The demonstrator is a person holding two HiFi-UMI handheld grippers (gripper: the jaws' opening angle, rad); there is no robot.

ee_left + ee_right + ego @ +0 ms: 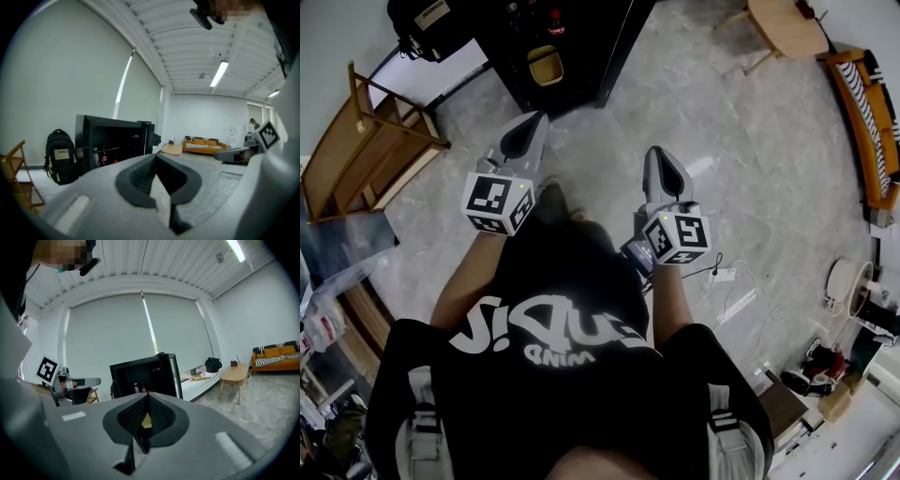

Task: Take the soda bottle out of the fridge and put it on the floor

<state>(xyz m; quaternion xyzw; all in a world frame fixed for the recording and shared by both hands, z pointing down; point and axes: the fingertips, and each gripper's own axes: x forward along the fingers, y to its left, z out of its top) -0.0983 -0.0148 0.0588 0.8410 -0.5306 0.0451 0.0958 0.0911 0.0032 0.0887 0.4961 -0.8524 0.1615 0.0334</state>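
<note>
The black fridge (553, 47) stands open on the floor ahead of me, at the top of the head view. A soda bottle (103, 157) with a red label stands on a shelf inside it, small and dark; the right gripper view shows the bottle (142, 388) just above the jaw tips. My left gripper (534, 120) points at the fridge from well short of it, jaws shut on nothing. My right gripper (656, 155) is beside it, a little further back, also shut and empty. A yellow item (546, 66) sits low in the fridge.
A black backpack (61, 157) leans left of the fridge. A wooden rack (375, 141) stands at the left, a wooden table (787, 26) and an orange sofa (872, 122) at the right. Cables and clutter (731, 281) lie on the marble floor at lower right.
</note>
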